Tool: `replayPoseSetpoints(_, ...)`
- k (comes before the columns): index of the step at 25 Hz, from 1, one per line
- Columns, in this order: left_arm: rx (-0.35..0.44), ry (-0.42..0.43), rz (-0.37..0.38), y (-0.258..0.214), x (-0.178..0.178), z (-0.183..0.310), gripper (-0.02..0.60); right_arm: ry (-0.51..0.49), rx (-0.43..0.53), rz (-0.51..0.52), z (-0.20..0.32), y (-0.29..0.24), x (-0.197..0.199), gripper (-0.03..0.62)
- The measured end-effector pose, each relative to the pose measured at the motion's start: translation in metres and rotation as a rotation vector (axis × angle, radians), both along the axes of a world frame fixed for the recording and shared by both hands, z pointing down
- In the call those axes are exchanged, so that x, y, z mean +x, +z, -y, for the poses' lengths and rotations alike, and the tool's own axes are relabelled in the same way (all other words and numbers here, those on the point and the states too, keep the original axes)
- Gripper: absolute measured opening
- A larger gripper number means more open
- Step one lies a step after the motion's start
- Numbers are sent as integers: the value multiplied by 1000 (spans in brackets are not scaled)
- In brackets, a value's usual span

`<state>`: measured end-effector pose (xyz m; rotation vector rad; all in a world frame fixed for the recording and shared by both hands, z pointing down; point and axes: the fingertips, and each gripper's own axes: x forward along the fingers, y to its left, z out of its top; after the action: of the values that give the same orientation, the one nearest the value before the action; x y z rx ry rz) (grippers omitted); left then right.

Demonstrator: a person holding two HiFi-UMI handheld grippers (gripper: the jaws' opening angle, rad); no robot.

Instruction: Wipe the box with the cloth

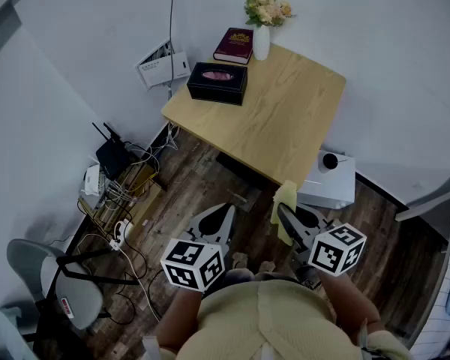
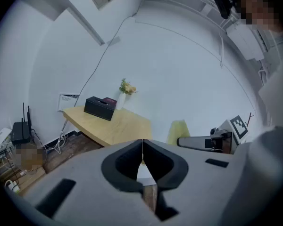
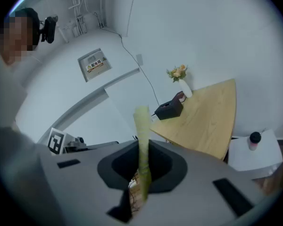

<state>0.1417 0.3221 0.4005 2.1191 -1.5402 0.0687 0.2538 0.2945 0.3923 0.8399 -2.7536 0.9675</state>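
Yellow cloth [image 1: 286, 199] hangs clamped in the right gripper [image 1: 280, 210], off the wooden worktop's [image 1: 285, 126] near edge. The left gripper [image 1: 226, 210] is clenched, empty. The black rectangular box [image 1: 217, 82] sits at the worktop's far left corner, with a maroon book [image 1: 235, 45] and a white flower vase [image 1: 262, 42] just behind.

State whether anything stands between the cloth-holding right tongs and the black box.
Nothing visible does. The right tongs hold the cloth short of the table; bare tabletop runs to the box at its far corner. The book and vase stand beyond it.
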Motion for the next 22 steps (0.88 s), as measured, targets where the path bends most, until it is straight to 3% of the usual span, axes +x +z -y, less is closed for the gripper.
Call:
replayPoseSetpoints(11,-4,-5,-3,5,-18,5,21,14,-8,-6,8,3,-18,41)
replayPoseSetpoints(22,-5,5,12,7,-50,7,21,-12,3,-31,19,3,-62,41)
